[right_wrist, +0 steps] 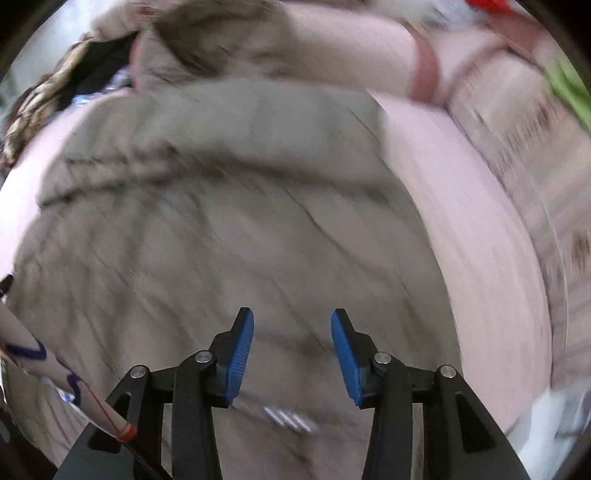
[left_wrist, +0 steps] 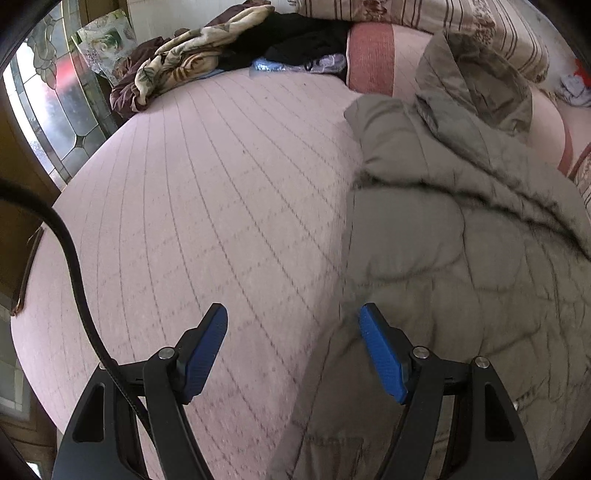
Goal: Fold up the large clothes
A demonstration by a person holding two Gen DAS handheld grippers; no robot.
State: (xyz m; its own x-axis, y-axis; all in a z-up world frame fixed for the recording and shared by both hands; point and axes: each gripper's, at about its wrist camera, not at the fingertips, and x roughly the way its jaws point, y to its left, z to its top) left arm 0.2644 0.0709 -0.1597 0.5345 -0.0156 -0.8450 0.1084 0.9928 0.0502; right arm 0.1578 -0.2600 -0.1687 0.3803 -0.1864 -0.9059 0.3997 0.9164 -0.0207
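A grey-olive quilted padded coat (left_wrist: 443,251) with a fur-trimmed hood lies spread on a pink bed cover (left_wrist: 207,192). My left gripper (left_wrist: 293,314) hangs open above the coat's left edge, its right pad over the coat, its left pad over bare cover, nothing between them. In the blurred right wrist view the same coat (right_wrist: 229,206) fills the middle. My right gripper (right_wrist: 291,321) stands open above the coat's lower part, its blue pads apart and empty. A small metal fastening (right_wrist: 291,419) glints on the coat just below the pads.
A crumpled patterned blanket (left_wrist: 192,51) and dark clothes (left_wrist: 306,40) lie at the bed's far edge beside striped pillows (left_wrist: 443,18). A stained-glass door (left_wrist: 48,103) stands at left. A black cable (left_wrist: 74,266) crosses the left view. A patterned sleeve (right_wrist: 55,376) shows at lower left.
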